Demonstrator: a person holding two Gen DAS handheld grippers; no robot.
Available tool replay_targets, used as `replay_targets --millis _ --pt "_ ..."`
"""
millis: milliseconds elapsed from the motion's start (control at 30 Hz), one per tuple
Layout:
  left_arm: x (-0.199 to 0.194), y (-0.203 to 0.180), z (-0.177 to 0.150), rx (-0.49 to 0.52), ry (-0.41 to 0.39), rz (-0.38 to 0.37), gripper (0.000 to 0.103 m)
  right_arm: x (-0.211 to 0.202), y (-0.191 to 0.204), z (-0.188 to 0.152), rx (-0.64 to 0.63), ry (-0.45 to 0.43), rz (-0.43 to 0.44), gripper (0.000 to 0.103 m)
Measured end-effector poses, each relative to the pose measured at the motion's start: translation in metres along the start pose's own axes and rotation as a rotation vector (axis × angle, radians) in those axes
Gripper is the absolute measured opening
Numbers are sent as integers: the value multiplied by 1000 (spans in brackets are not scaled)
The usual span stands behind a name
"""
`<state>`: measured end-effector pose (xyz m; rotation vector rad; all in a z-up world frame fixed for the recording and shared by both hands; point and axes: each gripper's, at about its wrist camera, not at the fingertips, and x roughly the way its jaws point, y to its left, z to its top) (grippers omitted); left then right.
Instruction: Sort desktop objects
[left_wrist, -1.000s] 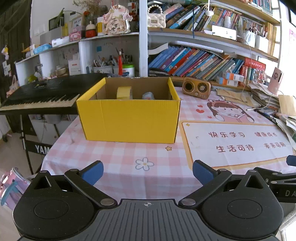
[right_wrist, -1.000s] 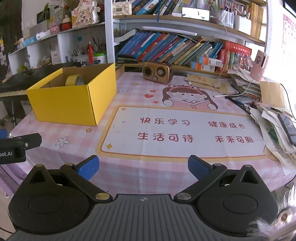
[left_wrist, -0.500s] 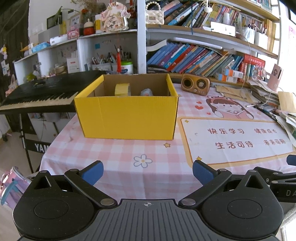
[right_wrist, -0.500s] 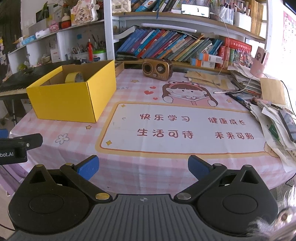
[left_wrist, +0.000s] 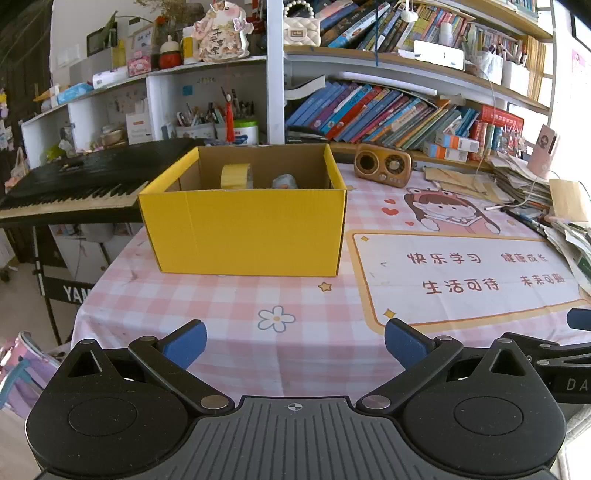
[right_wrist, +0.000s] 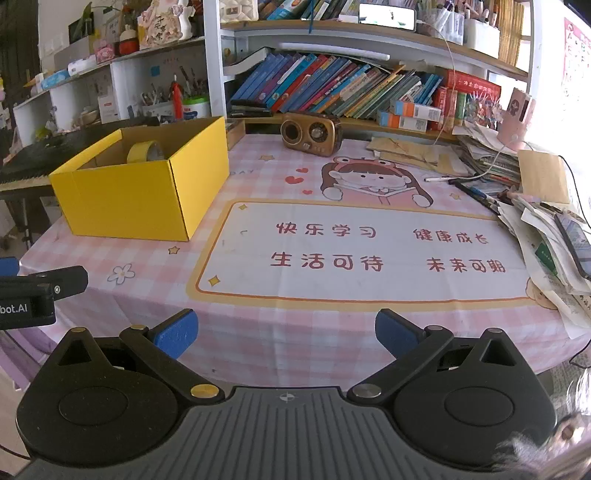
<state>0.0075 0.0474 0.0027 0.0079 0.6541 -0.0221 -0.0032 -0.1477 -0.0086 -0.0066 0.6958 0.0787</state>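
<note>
A yellow cardboard box (left_wrist: 243, 230) (right_wrist: 140, 199) stands open-topped on the left of the pink checked table. Inside it I see a roll of yellow tape (left_wrist: 235, 176) (right_wrist: 145, 151) and a small pale blue-grey object (left_wrist: 284, 182). My left gripper (left_wrist: 294, 345) hangs open over the table's near edge, well short of the box, nothing between its blue pads. Further right, my right gripper (right_wrist: 286, 332) is open too, over the near edge facing the printed mat (right_wrist: 354, 251). The other gripper's body shows at each view's side.
A brown retro radio (right_wrist: 309, 132) sits at the back of the table. Piled papers, pens and a phone (right_wrist: 546, 229) crowd the right edge. A black keyboard (left_wrist: 74, 184) stands left of the table. Packed bookshelves (left_wrist: 388, 110) rise behind.
Both grippers have drawn back and risen from the table, so the box and mat look smaller and further off. Both stay open.
</note>
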Motion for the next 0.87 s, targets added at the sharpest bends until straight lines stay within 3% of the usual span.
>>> replay_targets --millis 867 --pt "-1 2 1 0 -9 -13 103 3 6 -3 -2 10 3 103"
